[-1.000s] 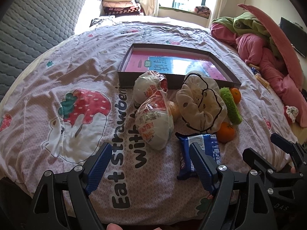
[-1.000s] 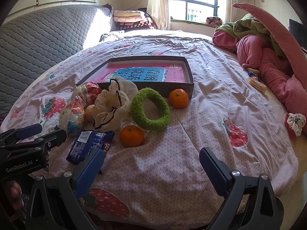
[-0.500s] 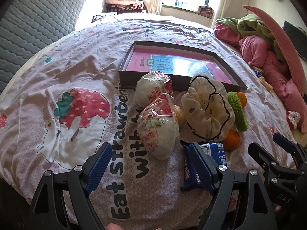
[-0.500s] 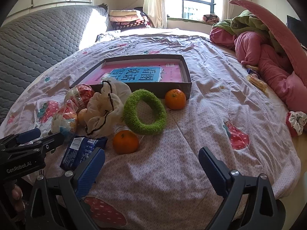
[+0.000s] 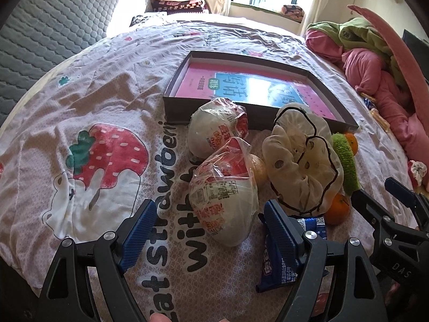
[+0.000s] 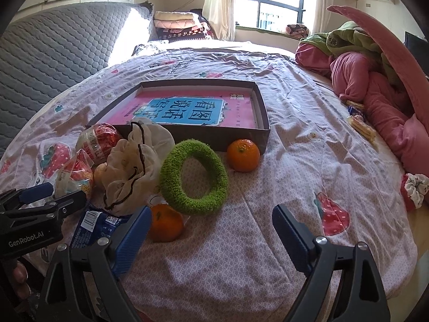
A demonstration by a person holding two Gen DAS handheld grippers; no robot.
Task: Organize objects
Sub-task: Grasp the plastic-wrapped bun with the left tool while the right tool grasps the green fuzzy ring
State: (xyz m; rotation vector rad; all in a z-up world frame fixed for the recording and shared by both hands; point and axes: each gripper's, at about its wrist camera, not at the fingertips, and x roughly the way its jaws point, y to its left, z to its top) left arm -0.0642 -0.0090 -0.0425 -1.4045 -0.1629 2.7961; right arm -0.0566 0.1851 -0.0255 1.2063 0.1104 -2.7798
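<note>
A dark shallow box (image 5: 346, 119) (image 6: 264, 126) with a pink book inside lies mid-bed. In front of it are two wrapped buns (image 5: 224, 204) (image 5: 214, 131), a cream scrunchie (image 5: 303, 166) (image 6: 134, 166), a green fuzzy ring (image 6: 193, 177), two oranges (image 6: 242, 155) (image 6: 165, 222) and a blue snack packet (image 5: 278, 265) (image 6: 91, 225). My left gripper (image 5: 206, 230) is open, its jaws just short of the near bun. My right gripper (image 6: 210, 230) is open and empty above the sheet, near the closer orange.
The bed carries a strawberry-print sheet (image 5: 107, 147). Pink and green bedding (image 6: 375, 80) is piled at the right, with small snacks (image 6: 359, 123) and a floral scrunchie (image 6: 415, 187) beside it. A grey quilted headboard (image 6: 53, 40) stands at the left.
Both grippers have moved forward toward the pile. The near bun now sits just ahead of the left jaws. The closer orange is nearer the right gripper's left finger. Both stay open.
</note>
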